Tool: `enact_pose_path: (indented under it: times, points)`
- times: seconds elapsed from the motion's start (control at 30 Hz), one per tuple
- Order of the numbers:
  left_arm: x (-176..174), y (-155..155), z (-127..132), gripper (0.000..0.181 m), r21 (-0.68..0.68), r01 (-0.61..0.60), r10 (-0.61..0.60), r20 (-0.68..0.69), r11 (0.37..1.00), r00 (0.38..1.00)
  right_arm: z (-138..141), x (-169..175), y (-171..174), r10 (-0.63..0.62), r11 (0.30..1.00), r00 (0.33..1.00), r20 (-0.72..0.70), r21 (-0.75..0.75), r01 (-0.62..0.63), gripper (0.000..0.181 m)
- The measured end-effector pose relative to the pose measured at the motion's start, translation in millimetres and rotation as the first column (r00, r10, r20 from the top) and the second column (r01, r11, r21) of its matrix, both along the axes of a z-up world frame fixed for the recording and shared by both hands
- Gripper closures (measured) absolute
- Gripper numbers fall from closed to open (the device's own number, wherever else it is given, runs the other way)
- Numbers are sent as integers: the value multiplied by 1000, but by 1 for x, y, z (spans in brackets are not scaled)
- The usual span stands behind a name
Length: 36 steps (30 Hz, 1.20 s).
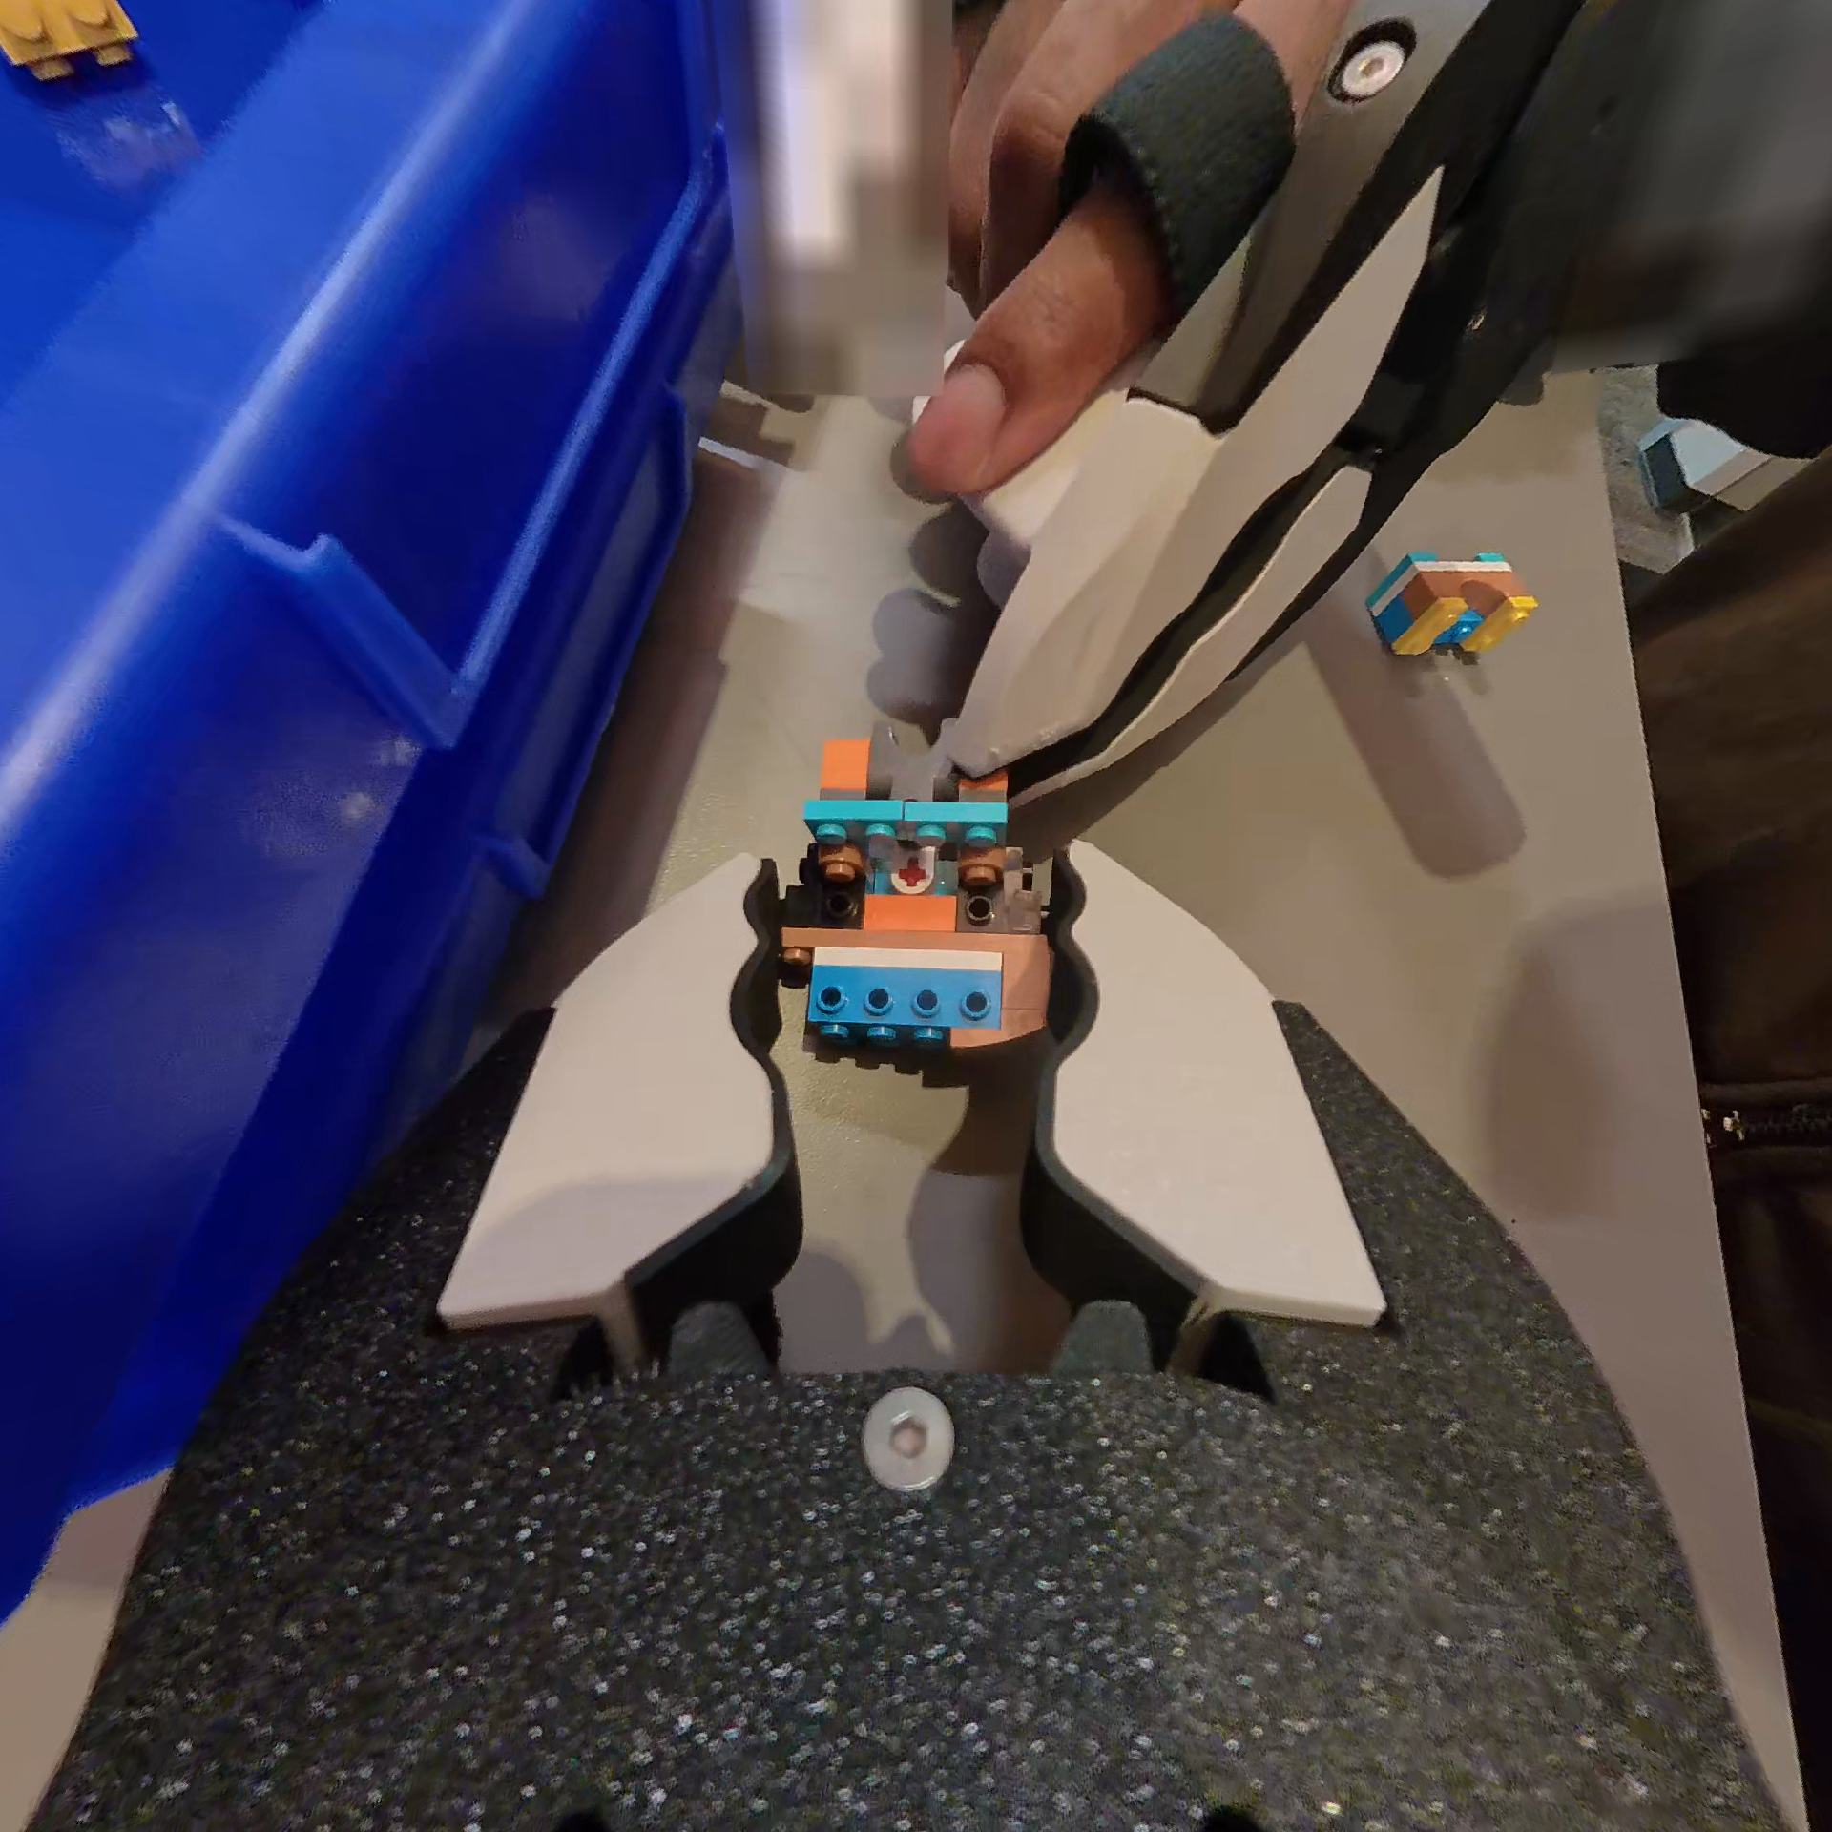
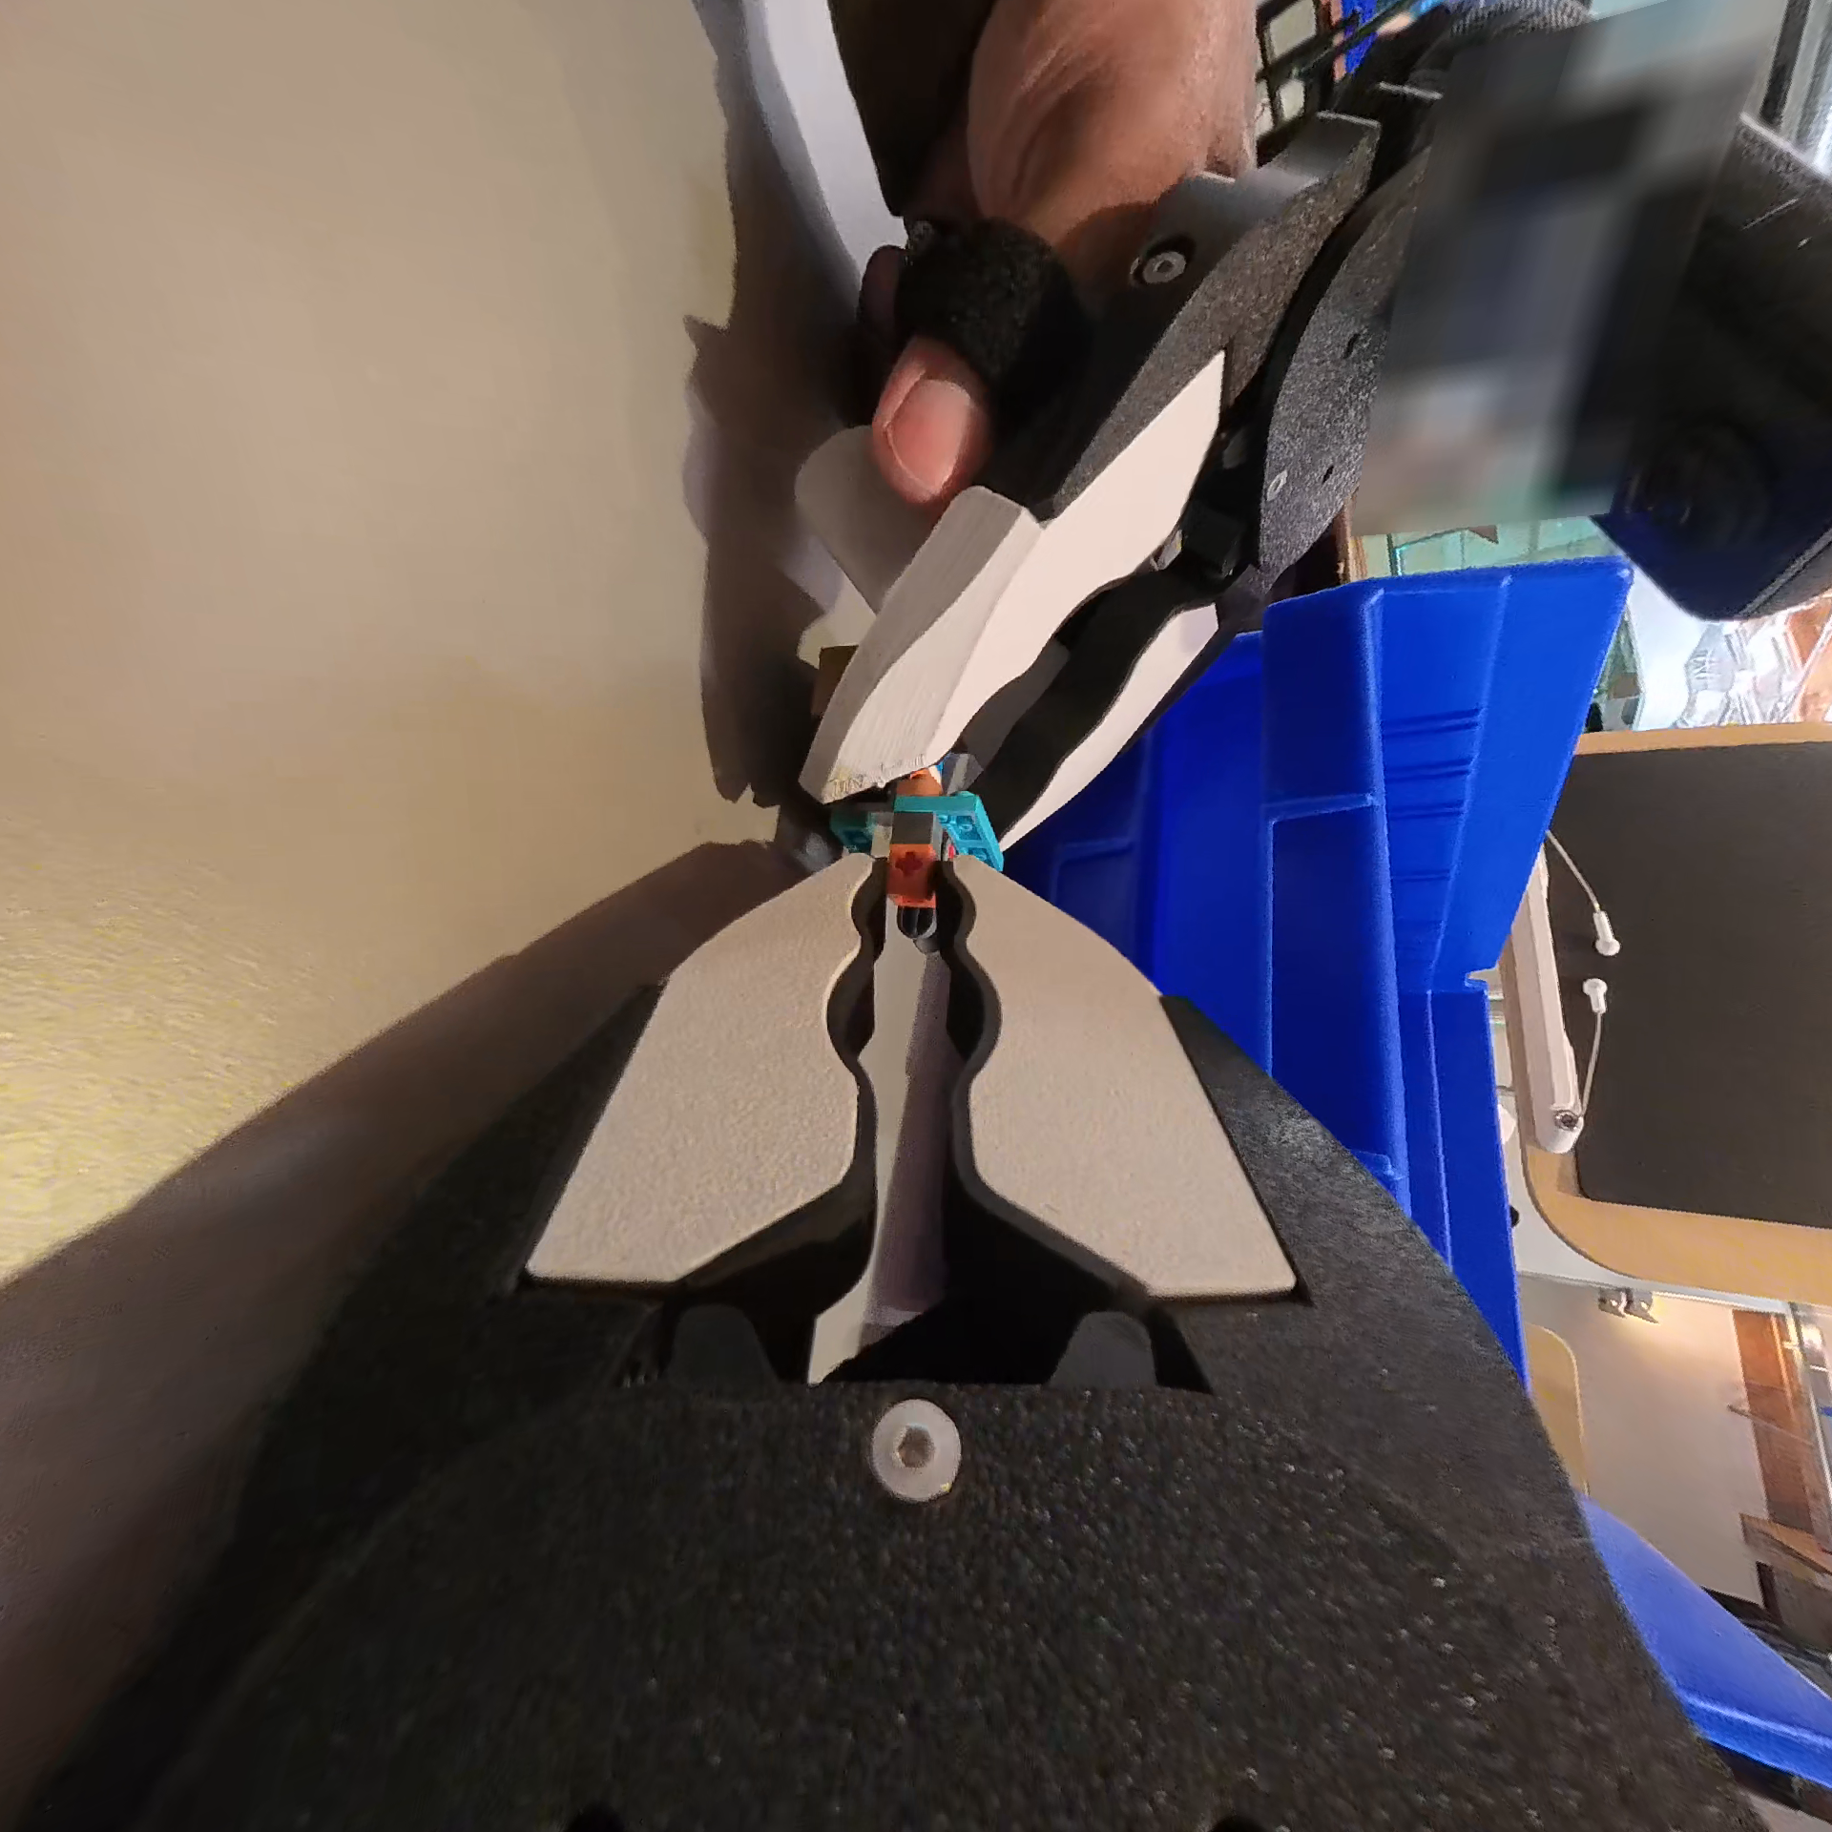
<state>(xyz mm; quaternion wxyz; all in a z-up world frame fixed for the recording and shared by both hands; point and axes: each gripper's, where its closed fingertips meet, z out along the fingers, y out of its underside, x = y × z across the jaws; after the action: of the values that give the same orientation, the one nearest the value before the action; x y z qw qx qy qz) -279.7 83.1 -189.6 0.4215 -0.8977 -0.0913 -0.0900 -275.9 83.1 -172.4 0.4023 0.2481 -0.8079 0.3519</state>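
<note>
Both grippers are on the same little brick model (image 1: 917, 917) now, a stack of teal, orange, brown and grey pieces sitting on the tabletop (image 1: 1289, 991) close beside the blue bin (image 1: 347, 595) at its left edge. The left gripper (image 1: 907, 897) has its jaws fairly narrow, one finger on each side of the model's lower half, pressing or very nearly so; that looks like bracing, to keep the base from sliding. The right gripper (image 2: 910, 877) comes in steeply from above, jaws almost together, pinching an orange-and-grey piece (image 2: 912, 862) at the model's far top end, which is probably why it is angled so sharply: only the tips fit there. A hand (image 1: 1071, 297) with a black finger sleeve steers it. Over toward the right edge of the tabletop lies a second small brick cluster (image 1: 1452, 603), well apart and untouched. Hard to say whether the left fingers actually touch the bricks, and the right gripper's tips cover the piece's joint. The bin's contents are cut off, bar a yellowish scrap (image 1: 64, 35).
</note>
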Motion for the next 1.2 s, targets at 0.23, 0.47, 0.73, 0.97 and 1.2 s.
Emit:
enact_pose_path:
  times: [0.23,0.47,0.73,0.97,1.2]
  points:
    - [5,0,0,129,7,36,-36,6,999,999,2,5,1,30,999,999,-30,34,-29,172]
    - [5,1,0,129,6,35,-35,6,999,999,2,6,2,35,998,996,-87,64,-30,173]
    - [8,1,0,129,9,51,-51,7,999,999,3,8,3,59,996,996,-72,65,-54,172]
    - [-17,-12,-2,129,-10,-62,62,-33,998,998,29,13,8,72,997,994,-82,-20,-74,173]
    - [-1,-9,-3,129,-21,54,-56,-82,998,995,21,4,7,37,998,999,-32,-45,-38,173]
